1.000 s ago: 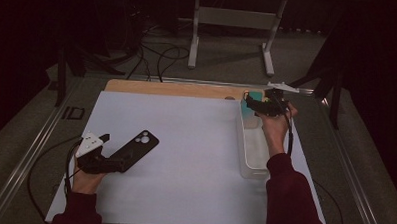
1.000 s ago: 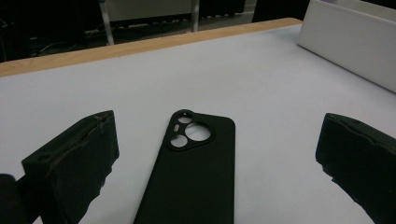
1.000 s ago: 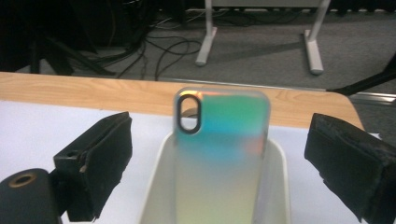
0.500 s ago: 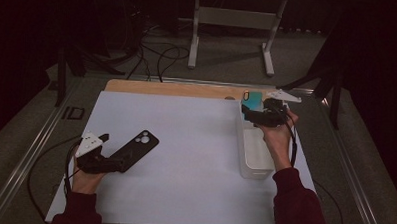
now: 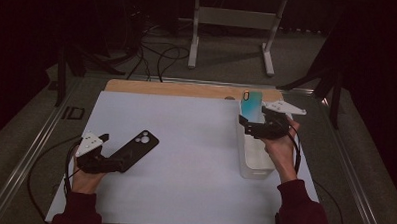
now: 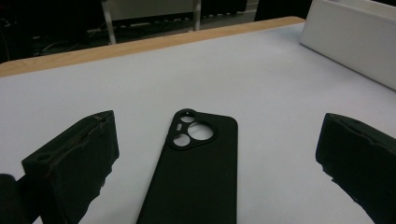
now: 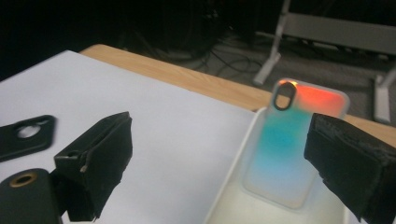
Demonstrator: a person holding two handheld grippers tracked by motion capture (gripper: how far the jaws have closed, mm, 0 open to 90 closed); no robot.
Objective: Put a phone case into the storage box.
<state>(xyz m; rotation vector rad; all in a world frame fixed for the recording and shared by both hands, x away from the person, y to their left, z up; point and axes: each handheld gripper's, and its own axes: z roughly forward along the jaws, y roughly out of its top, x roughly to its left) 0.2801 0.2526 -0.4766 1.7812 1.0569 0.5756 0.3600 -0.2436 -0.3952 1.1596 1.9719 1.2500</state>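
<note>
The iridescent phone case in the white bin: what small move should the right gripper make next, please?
Probably ease forward and close on the iridescent case: the right gripper is open, and the case leans in the white bin between its jaws.

A laboratory or recording workspace was indicated. A white sheet-covered worktable with a wooden edge (image 5: 177,89) was framed by metal rails (image 5: 19,161). Loose black cables (image 5: 158,55) and a grey metal stand base (image 5: 232,23) were seen on the grey carpeted floor (image 5: 228,63), against a dark surround.
</note>
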